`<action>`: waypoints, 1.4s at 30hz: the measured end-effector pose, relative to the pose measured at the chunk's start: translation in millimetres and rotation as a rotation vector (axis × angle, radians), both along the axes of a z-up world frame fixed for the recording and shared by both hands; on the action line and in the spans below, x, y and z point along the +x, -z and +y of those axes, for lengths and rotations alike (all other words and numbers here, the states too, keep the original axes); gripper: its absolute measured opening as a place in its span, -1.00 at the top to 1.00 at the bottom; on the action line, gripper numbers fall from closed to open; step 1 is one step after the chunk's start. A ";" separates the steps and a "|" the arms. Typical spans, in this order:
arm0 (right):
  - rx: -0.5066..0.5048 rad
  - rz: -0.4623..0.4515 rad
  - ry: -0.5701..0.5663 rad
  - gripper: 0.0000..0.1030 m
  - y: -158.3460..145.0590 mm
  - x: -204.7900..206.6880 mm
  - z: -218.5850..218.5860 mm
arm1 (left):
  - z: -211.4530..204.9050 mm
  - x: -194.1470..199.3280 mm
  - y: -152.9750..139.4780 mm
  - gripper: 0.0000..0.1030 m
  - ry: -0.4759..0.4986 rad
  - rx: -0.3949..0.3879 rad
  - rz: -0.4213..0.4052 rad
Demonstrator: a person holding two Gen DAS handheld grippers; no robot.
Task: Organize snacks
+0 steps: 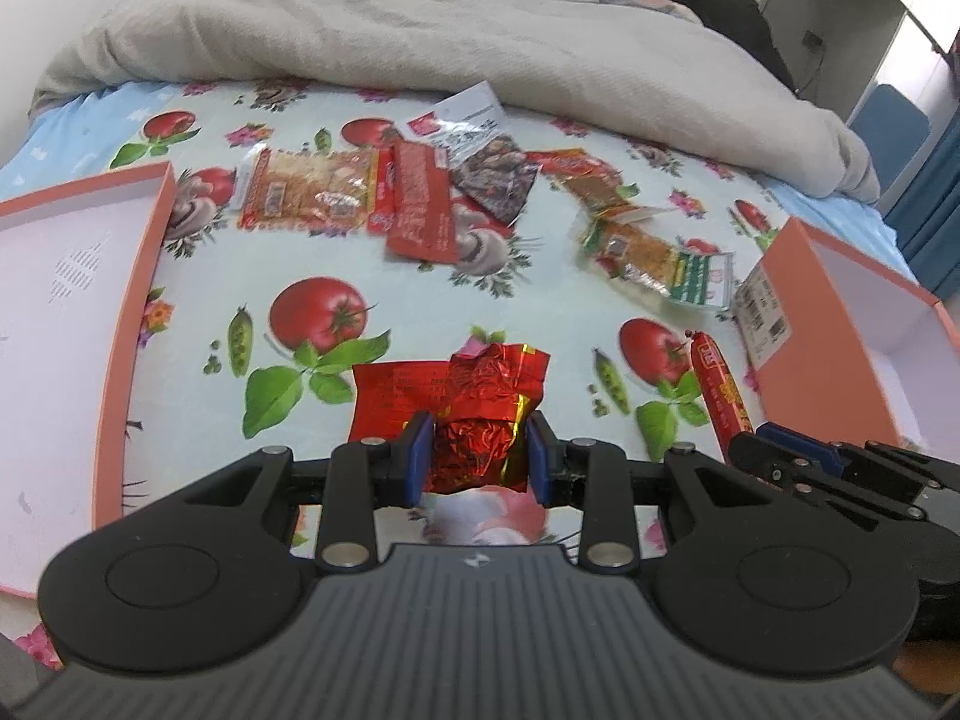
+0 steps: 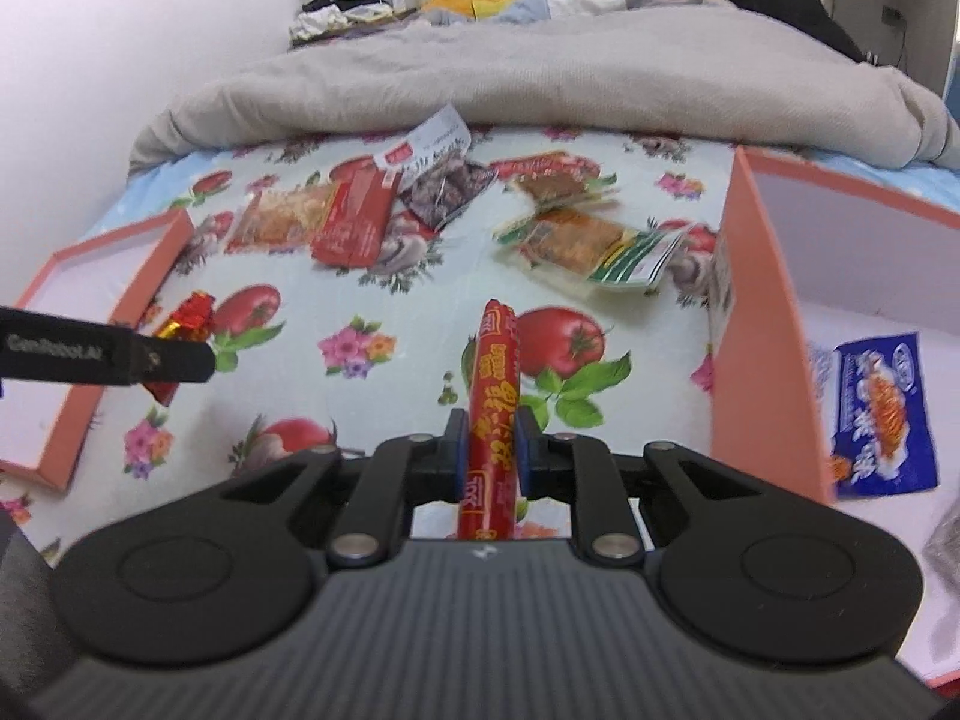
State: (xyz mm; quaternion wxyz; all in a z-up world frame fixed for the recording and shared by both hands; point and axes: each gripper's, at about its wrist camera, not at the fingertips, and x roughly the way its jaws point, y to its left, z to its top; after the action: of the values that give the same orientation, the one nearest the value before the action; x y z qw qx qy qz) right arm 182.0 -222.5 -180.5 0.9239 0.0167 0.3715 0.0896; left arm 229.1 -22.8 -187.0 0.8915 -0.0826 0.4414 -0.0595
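My left gripper (image 1: pixel 479 441) is shut on a crinkled red foil snack packet (image 1: pixel 474 402), held just over the fruit-print sheet; the packet also shows in the right wrist view (image 2: pixel 189 318). My right gripper (image 2: pixel 491 441) is shut on a red sausage stick (image 2: pixel 493 396), which points forward between the fingers; it also shows in the left wrist view (image 1: pixel 720 390). Several loose snack packets lie further up the bed: an orange noodle pack (image 1: pixel 306 192), a red pack (image 1: pixel 417 207), a dark pack (image 1: pixel 495 177) and green-edged packs (image 1: pixel 648 246).
An open orange box (image 1: pixel 129 312) lies at the left and another orange box (image 2: pixel 762 312) at the right, holding a blue snack bag (image 2: pixel 882 414). A grey duvet (image 1: pixel 420 42) is bunched across the far side of the bed.
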 end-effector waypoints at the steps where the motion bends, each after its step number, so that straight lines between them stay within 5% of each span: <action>1: 0.007 -0.004 0.002 0.64 -4.4 -0.9 -2.2 | -2.5 0.1 -3.6 0.27 0.004 -0.003 -0.005; 29: 0.035 -0.220 0.163 0.64 -159.9 -1.6 -105.1 | -113.5 38.3 -161.2 0.27 0.155 -0.086 -0.190; 42: -0.009 -0.225 0.283 0.64 -169.6 -5.2 -167.5 | -191.1 53.7 -176.5 0.27 0.296 -0.106 -0.184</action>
State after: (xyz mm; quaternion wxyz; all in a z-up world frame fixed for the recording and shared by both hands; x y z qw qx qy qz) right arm 176.7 -390.0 -10.9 0.9631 0.0546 0.2603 -0.0415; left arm 282.9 -213.9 -10.4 0.9041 -0.0579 0.3616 -0.2204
